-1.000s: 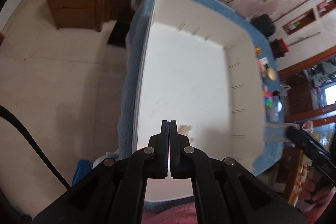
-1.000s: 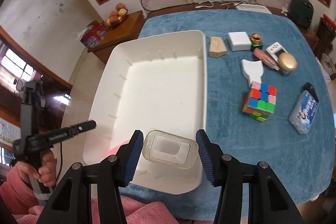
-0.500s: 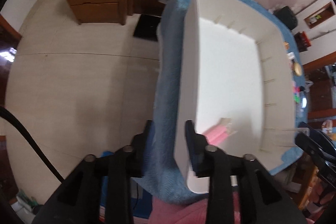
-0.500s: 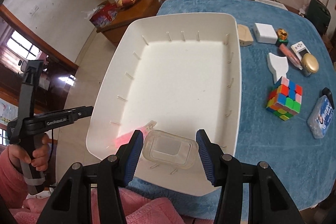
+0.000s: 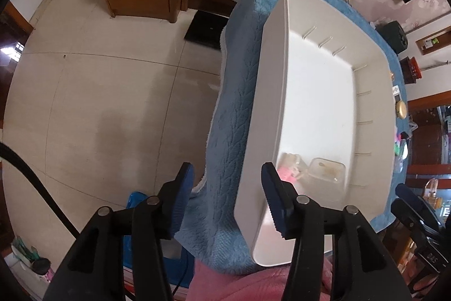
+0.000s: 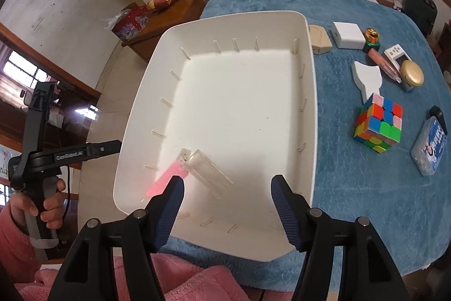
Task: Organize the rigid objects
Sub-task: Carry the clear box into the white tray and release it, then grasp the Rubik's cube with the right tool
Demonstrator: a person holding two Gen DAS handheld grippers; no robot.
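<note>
A white tray lies on the blue cloth. In its near corner are a pink flat piece and, tilted and blurred against it, a clear plastic box. My right gripper hangs just above that box, jaws opening, pads clear of it. In the left wrist view the pink piece and the clear box sit side by side inside the tray. My left gripper is over the tray's left wall, jaws opening, gripping nothing.
Right of the tray stand a Rubik's cube, a white paddle-shaped piece, a gold lid, a white block, a beige piece and a blue-labelled clear case. The floor drops away left of the table.
The right jaws spread and the clear box dropped into the tray beside the pink piece. The left jaws went from shut to wide, and that gripper shifted to the tray's left wall.
</note>
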